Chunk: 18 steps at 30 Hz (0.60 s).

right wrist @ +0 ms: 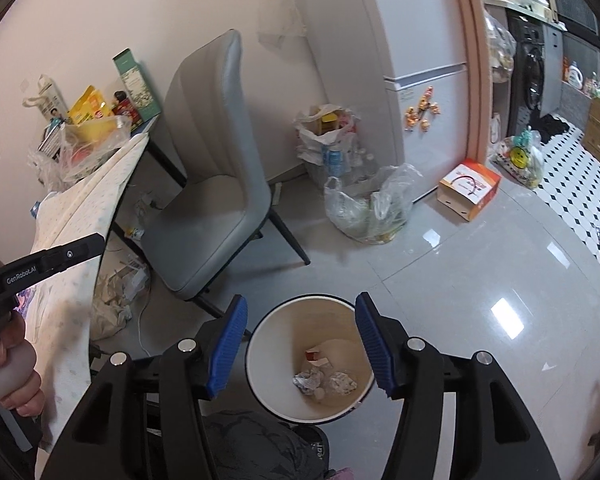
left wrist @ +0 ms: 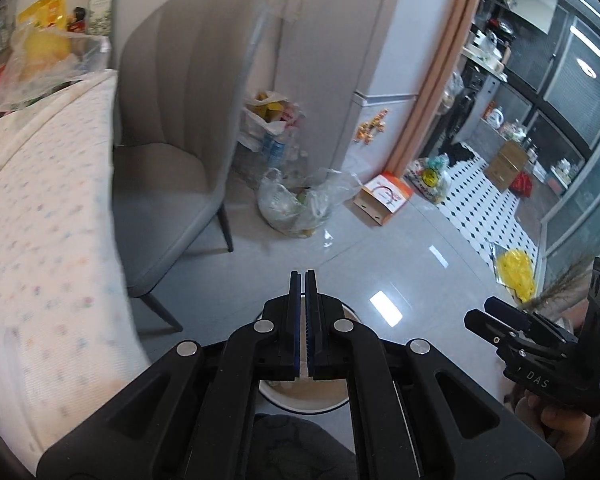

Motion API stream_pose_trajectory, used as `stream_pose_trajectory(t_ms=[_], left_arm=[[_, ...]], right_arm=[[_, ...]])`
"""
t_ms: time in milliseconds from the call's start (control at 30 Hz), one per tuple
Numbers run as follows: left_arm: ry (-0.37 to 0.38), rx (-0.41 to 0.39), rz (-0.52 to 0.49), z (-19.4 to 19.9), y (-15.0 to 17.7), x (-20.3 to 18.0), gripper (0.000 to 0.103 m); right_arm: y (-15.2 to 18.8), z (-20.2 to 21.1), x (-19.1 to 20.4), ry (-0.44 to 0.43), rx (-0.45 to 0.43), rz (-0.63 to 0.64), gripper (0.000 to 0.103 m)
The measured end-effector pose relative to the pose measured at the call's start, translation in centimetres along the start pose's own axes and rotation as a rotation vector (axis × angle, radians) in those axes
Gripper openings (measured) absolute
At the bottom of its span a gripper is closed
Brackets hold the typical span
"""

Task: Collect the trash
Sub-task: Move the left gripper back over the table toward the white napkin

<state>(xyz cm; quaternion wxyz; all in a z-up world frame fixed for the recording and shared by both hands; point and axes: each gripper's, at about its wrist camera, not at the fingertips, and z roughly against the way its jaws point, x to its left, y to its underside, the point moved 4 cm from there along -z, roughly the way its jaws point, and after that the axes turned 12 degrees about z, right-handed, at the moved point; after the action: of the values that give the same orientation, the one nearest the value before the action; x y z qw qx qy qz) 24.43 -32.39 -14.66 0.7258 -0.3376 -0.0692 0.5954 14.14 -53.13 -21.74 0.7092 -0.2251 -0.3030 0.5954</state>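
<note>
Your right claw hangs apart and empty over the bin; left claw is pressed together. Clear the rim before fetching more trash.

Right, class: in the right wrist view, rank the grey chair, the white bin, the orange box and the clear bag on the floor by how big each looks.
1. Grey chair
2. White bin, though it sits nearest the camera
3. Clear bag
4. Orange box
</note>
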Motion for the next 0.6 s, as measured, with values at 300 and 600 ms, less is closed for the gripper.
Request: stream_pose_trajectory(t_ms=[300, 600], left_arm=[[0.079, 0.098, -0.021, -3.8, 0.4, -3.6, 0.003], [0.146, 0.12, 0.043, -4.2, 0.5, -3.1, 0.064]], right_arm=[[1.4, 0.8, -3.1, 0.029, -0.009, -0.061, 0.056], [1.8, 0.7, -4.0, 0.03, -0.014, -0.075, 0.056]])
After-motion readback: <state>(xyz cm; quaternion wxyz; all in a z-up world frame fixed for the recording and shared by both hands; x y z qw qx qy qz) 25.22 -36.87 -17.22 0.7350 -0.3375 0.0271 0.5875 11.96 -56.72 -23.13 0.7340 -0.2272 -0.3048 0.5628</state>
